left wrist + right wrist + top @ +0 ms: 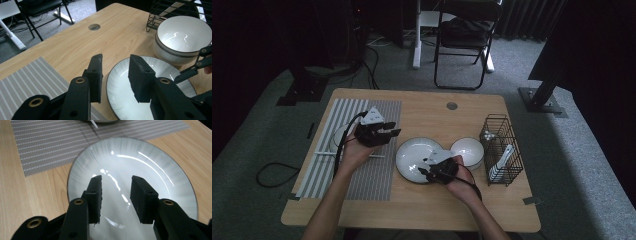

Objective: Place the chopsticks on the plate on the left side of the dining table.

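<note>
Wooden desk (422,205) is carrying a striped placemat (362,170) at the left, a white plate (414,155) at centre, a white bowl (468,150) just right of it, touching or nearly so, and a black wire basket (501,150) farther right. Right gripper (115,195) is hovering over the plate's near part, jaws standing apart and empty. Left gripper (113,75) is hanging above the placemat's right edge, jaws likewise apart, holding nothing.

High view: from above, facing forward and down, far. Gripper views: close and low, both sharing the white plate (417,157) (150,87) (135,170) at frame centre.
</note>
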`<state>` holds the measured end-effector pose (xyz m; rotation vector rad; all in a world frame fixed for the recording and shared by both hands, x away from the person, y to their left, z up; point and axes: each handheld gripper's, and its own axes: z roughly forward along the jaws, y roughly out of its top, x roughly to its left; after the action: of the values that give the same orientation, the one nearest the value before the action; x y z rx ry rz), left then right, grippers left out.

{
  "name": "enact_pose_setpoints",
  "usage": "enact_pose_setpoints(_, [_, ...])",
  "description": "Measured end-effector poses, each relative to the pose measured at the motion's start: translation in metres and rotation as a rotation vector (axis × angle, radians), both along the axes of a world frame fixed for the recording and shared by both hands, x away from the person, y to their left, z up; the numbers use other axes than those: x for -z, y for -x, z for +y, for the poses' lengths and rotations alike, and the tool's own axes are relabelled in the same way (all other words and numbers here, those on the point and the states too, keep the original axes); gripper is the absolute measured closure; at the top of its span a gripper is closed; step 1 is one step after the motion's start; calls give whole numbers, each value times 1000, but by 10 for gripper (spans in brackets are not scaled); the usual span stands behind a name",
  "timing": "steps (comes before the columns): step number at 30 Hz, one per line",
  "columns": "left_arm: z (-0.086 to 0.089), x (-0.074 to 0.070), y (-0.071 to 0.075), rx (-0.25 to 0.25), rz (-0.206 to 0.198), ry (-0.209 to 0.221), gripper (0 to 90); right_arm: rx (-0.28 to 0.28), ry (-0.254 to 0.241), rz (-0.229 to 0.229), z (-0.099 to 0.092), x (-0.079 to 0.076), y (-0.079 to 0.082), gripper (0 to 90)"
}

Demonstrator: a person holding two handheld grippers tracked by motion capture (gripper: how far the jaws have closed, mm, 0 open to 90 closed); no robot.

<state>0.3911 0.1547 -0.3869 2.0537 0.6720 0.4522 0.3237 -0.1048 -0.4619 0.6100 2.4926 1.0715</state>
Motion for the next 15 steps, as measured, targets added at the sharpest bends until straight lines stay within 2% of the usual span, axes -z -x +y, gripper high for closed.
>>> enact_pose_setpoints(9, [-19,2,-2,36,11,13,632,62,-7,13,-36,11,22,624])
enact_pose_setpoints(15, [-35,0,-4,72,21,5,627,85,-29,19,-51,19,27,624])
